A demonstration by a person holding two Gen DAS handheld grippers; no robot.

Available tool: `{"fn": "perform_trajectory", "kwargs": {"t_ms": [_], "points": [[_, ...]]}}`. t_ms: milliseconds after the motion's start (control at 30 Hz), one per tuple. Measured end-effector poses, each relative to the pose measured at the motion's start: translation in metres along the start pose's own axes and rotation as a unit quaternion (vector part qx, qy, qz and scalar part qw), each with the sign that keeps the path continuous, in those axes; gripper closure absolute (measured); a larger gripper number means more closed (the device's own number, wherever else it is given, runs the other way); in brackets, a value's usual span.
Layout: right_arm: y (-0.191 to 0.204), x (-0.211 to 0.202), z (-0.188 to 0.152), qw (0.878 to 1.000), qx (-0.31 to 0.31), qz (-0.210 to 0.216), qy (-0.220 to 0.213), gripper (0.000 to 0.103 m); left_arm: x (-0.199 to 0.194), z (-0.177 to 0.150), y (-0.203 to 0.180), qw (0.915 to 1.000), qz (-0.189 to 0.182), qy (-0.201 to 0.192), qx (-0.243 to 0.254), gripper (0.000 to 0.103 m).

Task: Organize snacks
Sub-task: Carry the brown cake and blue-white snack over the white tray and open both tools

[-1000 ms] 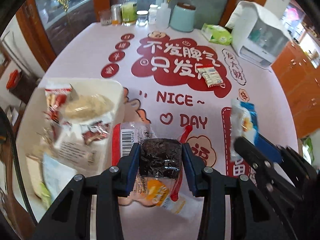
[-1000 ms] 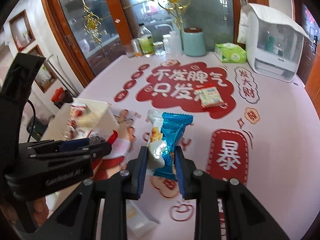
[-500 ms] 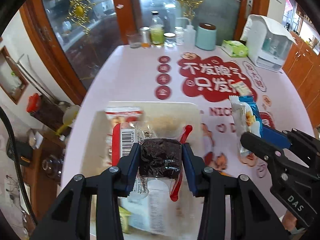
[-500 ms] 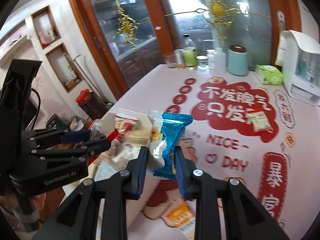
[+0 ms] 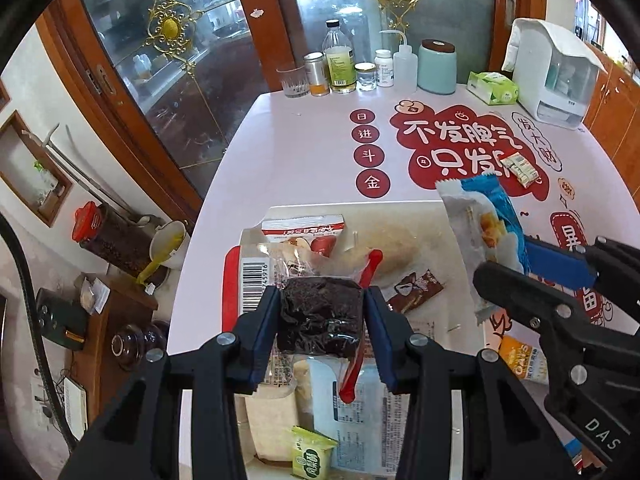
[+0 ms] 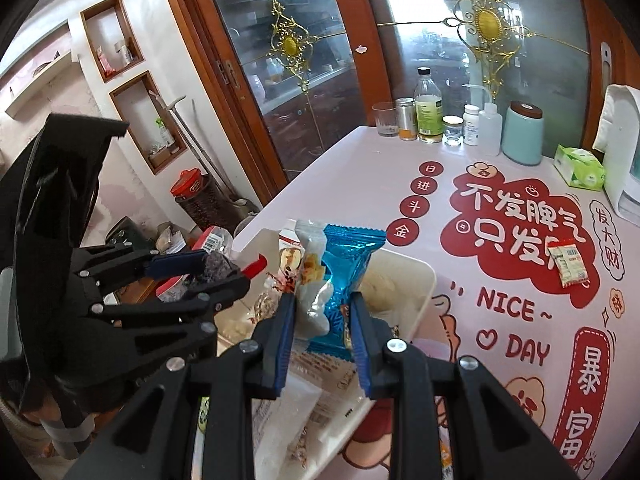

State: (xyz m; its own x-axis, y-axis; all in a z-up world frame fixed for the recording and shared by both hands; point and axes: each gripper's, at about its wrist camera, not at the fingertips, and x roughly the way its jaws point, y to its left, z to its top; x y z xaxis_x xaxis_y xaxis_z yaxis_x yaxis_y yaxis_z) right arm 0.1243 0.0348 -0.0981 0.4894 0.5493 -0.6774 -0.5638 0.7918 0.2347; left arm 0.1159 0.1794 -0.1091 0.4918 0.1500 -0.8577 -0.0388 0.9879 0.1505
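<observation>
My left gripper (image 5: pixel 320 314) is shut on a clear packet with a dark brown cake (image 5: pixel 320 320) and a red edge, held over the white tray (image 5: pixel 420 207). The tray holds several snack packets. My right gripper (image 6: pixel 323 316) is shut on a blue and white snack packet (image 6: pixel 340 276), held upright above the tray's right side; it also shows in the left wrist view (image 5: pixel 486 224). The left gripper shows at the left of the right wrist view (image 6: pixel 224 276). A small white packet (image 6: pixel 568 260) lies on the red print of the table.
An orange packet (image 5: pixel 522 360) lies on the table right of the tray. At the table's far edge stand bottles and jars (image 5: pixel 340 66), a teal canister (image 5: pixel 437 66), a green tissue pack (image 5: pixel 492 87) and a white appliance (image 5: pixel 554 76). The table's left edge drops to cluttered floor.
Both grippers have moved left with their packets, from over the printed tablecloth to above the tray. Both stay shut on their packets.
</observation>
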Motion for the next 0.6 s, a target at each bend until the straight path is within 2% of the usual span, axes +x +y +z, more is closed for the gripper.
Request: {"fn": "perform_trajectory", "kwargs": {"t_ms": [33,100,167,233,367,600], "points": [[0.002,0.002,0.001,1.0,-0.003,-0.006,-0.001,0.074,0.001,0.0,0.0,1.0,0.0,0.0,0.002,0.06],[0.006,0.006,0.002,1.0,-0.008,-0.012,0.0,0.074,0.002,0.0,0.001,1.0,0.003,-0.004,0.007,0.052],[0.008,0.007,0.002,1.0,-0.01,-0.02,-0.003,0.073,0.001,0.0,0.003,0.9997,0.023,-0.01,0.008,0.032],[0.007,0.008,0.002,1.0,-0.008,-0.02,-0.002,0.071,0.002,0.0,0.009,0.9992,0.037,-0.013,-0.001,0.018],[0.003,0.007,0.001,1.0,0.002,-0.023,-0.004,0.056,0.002,0.001,0.02,0.9996,0.018,-0.01,-0.021,0.017],[0.001,0.003,-0.004,1.0,0.002,-0.025,-0.003,0.055,0.001,0.0,0.016,0.9996,0.015,-0.008,-0.022,0.016]]}}
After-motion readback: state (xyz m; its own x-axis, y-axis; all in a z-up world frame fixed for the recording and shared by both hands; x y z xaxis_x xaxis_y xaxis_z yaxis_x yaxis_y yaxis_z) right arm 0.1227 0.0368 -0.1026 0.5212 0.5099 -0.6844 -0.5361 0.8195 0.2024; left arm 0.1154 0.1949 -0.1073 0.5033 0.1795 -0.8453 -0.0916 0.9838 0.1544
